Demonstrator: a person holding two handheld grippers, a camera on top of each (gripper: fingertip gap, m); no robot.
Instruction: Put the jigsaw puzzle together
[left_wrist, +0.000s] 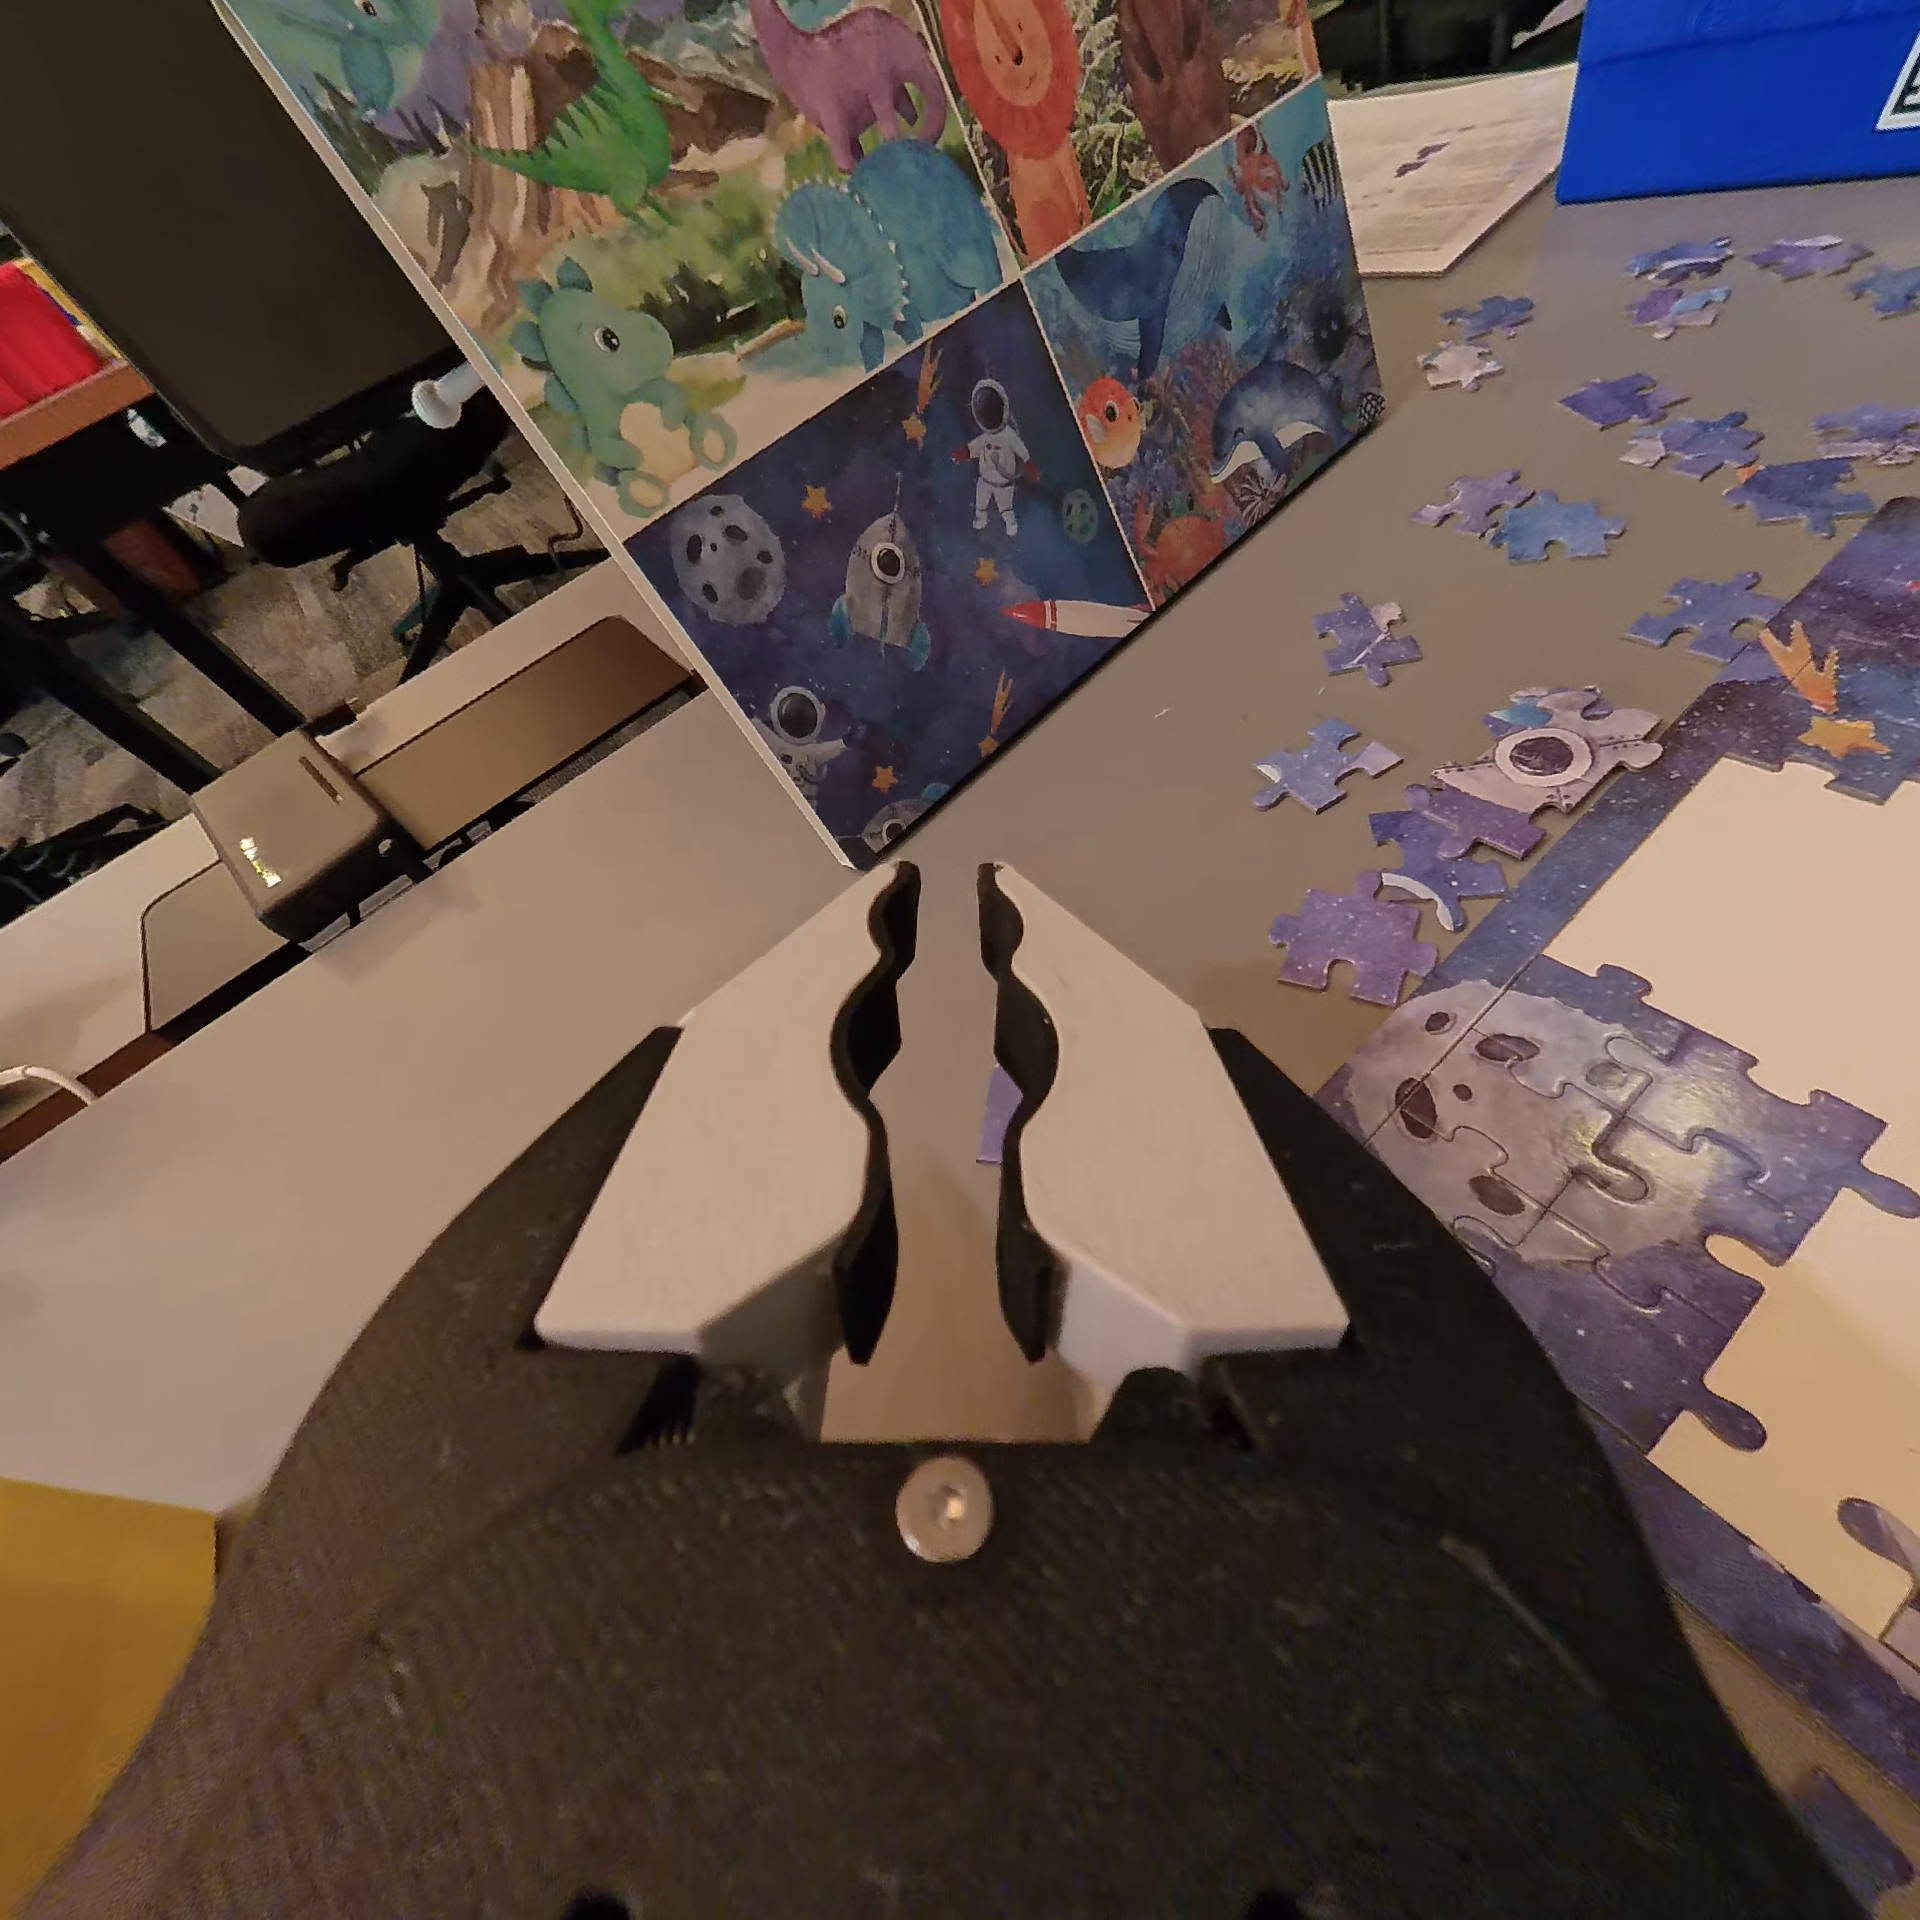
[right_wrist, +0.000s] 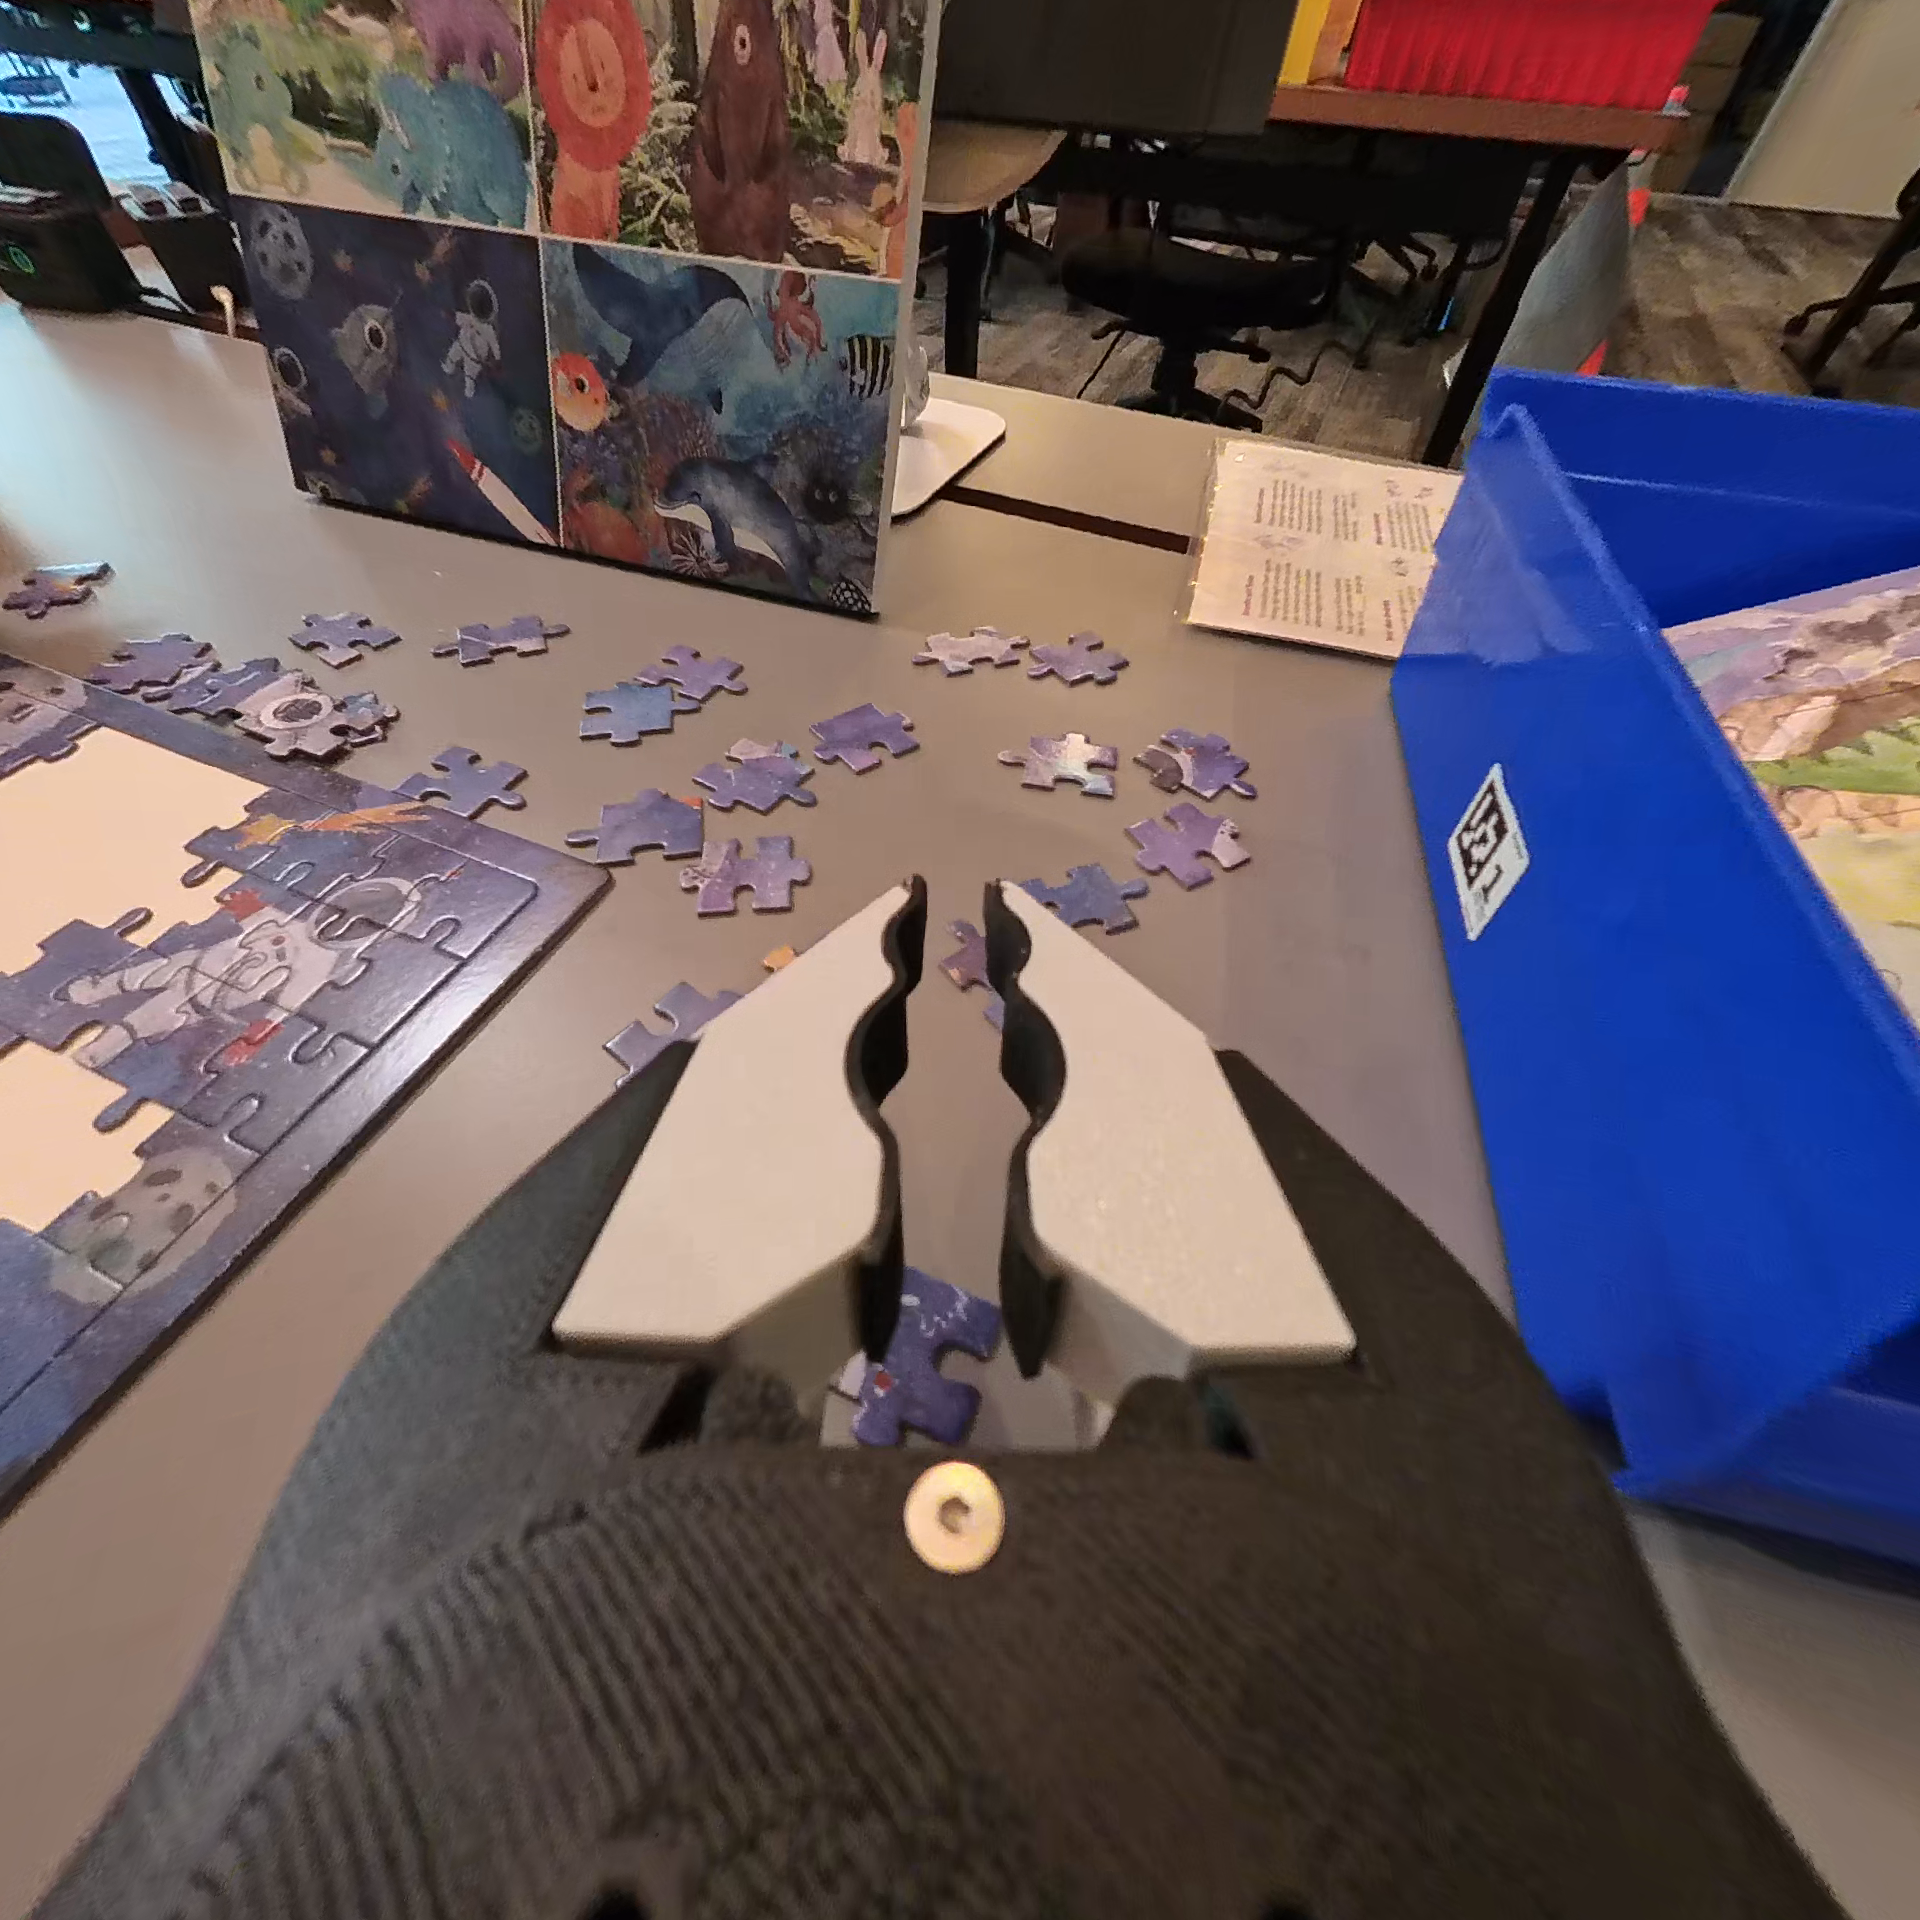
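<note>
My left gripper hovers over the grey table, in front of the bottom corner of an upright picture puzzle box. Its jaws stand slightly apart with nothing between the pads; a sliver of a purple piece shows below them. My right gripper is also slightly open and empty over loose purple puzzle pieces. One purple piece lies on the table under its fingers, and another lies just past the tips. The partly built space puzzle board lies to its left.
A blue bin with a picture board inside stands at the right. A printed leaflet lies behind it. Loose pieces lie beside the board in the left wrist view. Chairs and desks stand beyond the table edge. About 45 centimeters separates my left fingertips from my right. Measured from the fingertips, the purple piece is 10 centimeters or so from the right gripper and 45 centimeters from the left.
</note>
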